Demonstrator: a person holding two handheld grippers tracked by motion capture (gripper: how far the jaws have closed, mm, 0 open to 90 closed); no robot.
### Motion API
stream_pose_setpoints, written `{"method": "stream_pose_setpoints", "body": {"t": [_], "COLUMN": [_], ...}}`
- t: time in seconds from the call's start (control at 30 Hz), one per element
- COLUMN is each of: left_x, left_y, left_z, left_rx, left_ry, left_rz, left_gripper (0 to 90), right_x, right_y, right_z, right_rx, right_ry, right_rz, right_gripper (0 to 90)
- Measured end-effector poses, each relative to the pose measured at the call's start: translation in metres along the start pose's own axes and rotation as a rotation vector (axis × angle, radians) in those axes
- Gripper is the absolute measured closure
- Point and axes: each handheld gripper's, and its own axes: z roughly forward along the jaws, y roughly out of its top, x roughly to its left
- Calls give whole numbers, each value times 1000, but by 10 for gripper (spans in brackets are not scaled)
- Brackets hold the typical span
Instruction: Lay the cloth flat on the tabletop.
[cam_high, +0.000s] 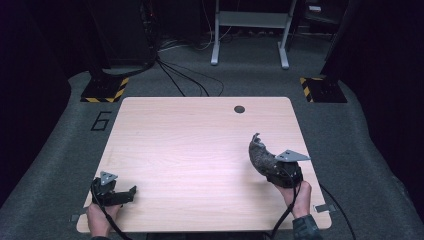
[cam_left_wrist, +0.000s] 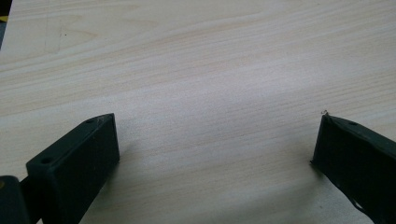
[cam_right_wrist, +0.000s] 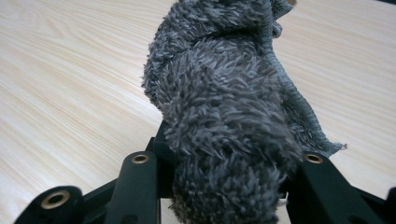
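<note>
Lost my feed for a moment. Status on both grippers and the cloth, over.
Left gripper open, low at the table's near left corner. Right gripper shut on grey shaggy cloth, bunched, held above the table. Nothing in the way.

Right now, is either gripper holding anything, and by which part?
The right gripper is clamped on the bunched near end of a grey fluffy cloth, the rest sticking up beyond it. The left gripper is open, holding nothing.
</note>
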Motion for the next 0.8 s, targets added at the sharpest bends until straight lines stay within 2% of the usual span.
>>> {"method": "stream_pose_setpoints", "body": {"t": [0.3,0.33,0.5,0.8], "left_x": [0,0,0,0], "left_y": [0,0,0,0], "left_z": [0,0,0,0], "left_rx": [0,0,1,0], "left_ry": [-1,0,0,-1], "left_rz": [0,1,-3,-4], "left_gripper": [2,2,2,3], "right_x": [21,27,42,72], "right_y": [17,20,26,32], "right_z": [11,16,24,49], "right_rx": [-15,-15,-22,1], "right_ry": [56,72,111,184], "right_rz": [-49,-57,-75,-114], "right_gripper": [587,587,586,585]}}
